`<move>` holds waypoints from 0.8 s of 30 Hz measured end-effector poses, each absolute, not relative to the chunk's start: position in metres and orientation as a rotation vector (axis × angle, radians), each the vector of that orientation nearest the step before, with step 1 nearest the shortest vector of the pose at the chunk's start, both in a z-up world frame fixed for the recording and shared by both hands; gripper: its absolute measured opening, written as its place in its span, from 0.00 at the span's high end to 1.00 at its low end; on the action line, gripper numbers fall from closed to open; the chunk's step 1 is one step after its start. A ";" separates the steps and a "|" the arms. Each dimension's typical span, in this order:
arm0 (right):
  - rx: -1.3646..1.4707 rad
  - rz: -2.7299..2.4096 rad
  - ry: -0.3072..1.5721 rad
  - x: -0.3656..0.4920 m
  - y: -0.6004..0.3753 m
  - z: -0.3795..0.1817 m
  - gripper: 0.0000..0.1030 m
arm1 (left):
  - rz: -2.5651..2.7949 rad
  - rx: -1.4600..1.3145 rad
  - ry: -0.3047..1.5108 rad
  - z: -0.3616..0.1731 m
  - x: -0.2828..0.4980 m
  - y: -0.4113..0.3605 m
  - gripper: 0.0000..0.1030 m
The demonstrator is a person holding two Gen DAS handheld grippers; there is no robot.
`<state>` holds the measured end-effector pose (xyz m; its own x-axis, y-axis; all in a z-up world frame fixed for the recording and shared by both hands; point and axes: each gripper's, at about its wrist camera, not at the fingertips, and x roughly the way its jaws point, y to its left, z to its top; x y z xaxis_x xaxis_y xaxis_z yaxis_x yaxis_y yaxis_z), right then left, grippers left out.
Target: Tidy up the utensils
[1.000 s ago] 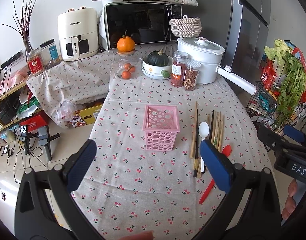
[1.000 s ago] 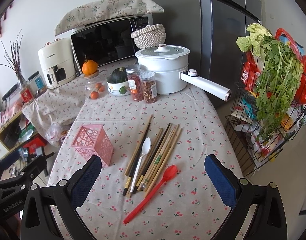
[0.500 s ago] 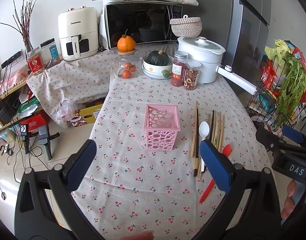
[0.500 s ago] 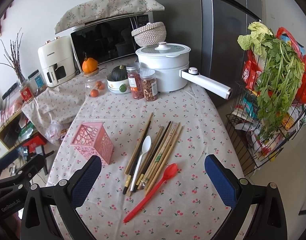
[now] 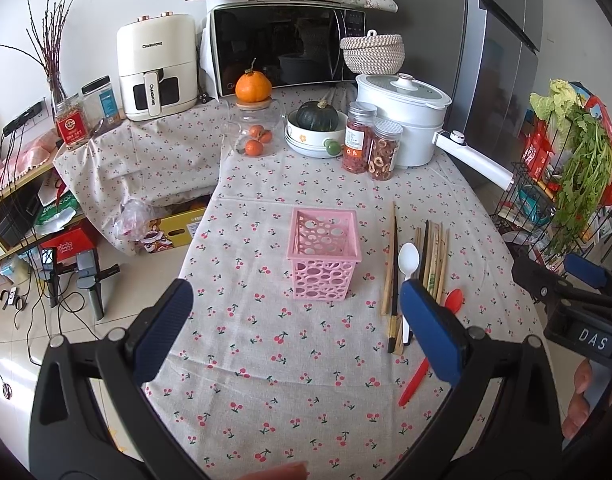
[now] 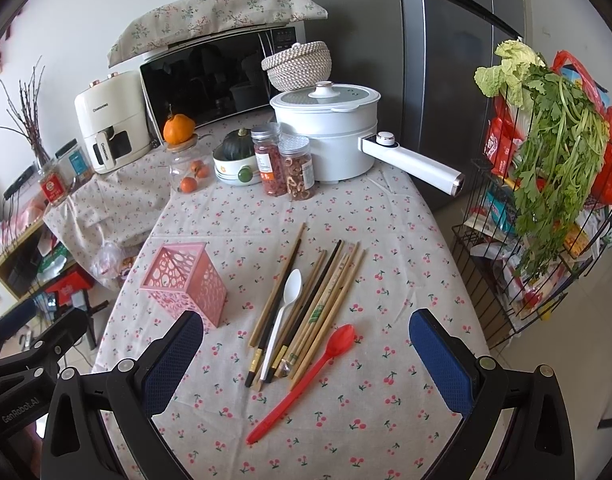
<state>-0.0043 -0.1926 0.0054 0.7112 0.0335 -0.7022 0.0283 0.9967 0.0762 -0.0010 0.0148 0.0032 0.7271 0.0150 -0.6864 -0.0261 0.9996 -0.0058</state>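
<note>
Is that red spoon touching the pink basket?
Apart. The right wrist view shows the red spoon lying right of the chopsticks, with the white spoon and bare tablecloth between it and the pink basket.

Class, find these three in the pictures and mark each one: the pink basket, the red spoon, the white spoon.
pink basket (image 6: 194,292), right wrist view, on its perforated side wall.
red spoon (image 6: 343,336), right wrist view, on its bowl.
white spoon (image 5: 409,257), left wrist view, on its bowl.
</note>
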 end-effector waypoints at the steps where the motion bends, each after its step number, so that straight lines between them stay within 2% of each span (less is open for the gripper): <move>1: 0.084 0.003 0.780 -0.004 -0.193 0.005 0.00 | 0.023 -0.015 0.757 0.003 -0.001 0.015 0.01; 18: 0.080 -0.001 0.801 -0.002 -0.204 0.001 0.00 | 0.012 -0.028 0.749 -0.002 0.000 0.014 0.01; 24: 0.100 -0.022 0.861 0.011 -0.223 -0.005 0.00 | 0.041 0.089 0.653 0.000 -0.001 -0.003 0.01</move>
